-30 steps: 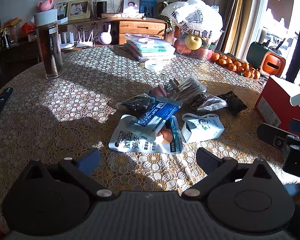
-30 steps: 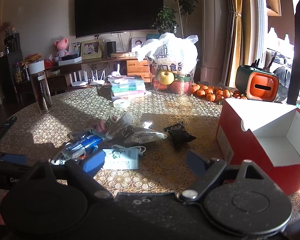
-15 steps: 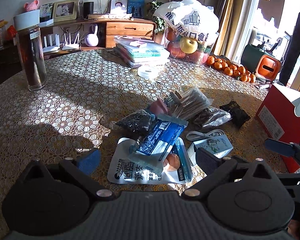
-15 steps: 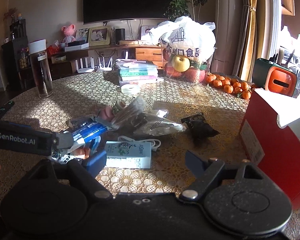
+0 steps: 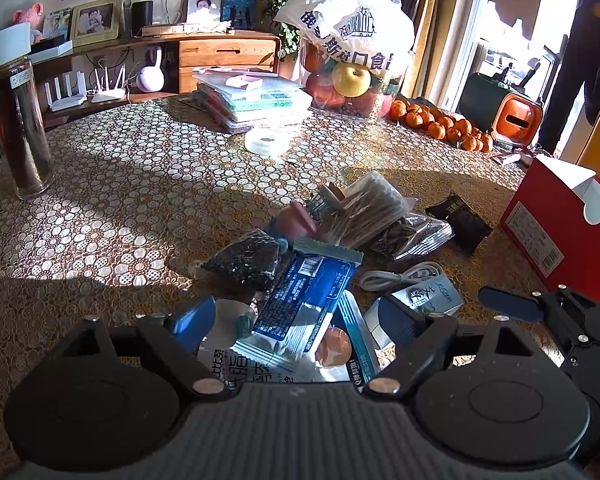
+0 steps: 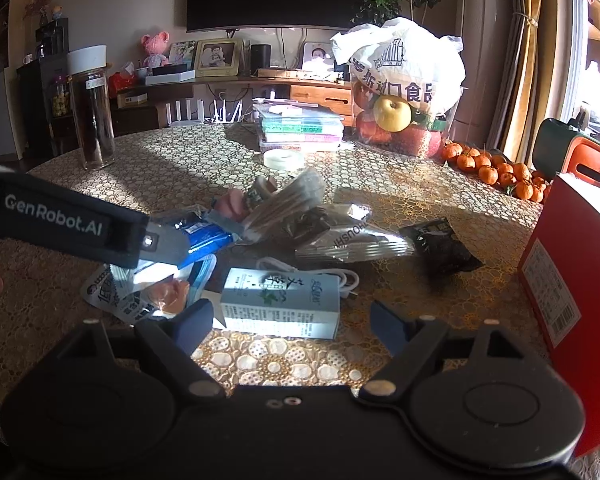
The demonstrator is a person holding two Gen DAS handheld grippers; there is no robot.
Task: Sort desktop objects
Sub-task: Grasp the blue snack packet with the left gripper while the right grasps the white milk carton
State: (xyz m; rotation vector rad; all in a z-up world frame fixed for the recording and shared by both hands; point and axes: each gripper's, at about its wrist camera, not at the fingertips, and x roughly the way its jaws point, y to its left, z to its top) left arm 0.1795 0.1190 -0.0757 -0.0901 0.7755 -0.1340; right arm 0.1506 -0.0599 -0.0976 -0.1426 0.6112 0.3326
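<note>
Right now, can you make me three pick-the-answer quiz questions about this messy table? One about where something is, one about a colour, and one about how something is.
1. Where is the clear roll of tape?
A. in front of the stack of flat plastic cases
B. inside the red cardboard box
C. on top of the tall glass jar with a white lid

2. What colour is the snack wrapper on top of the pile?
A. pink
B. blue
C. yellow

3. How is the right hand-held gripper?
A. shut on a tangerine
B. shut on the jar
C. open, near the pale green and white carton

Answers: 1 A, the tape lies on the table just before the cases. 2 B, its printed face is blue. 3 C, its fingers stand wide apart, pressing on nothing.
</note>
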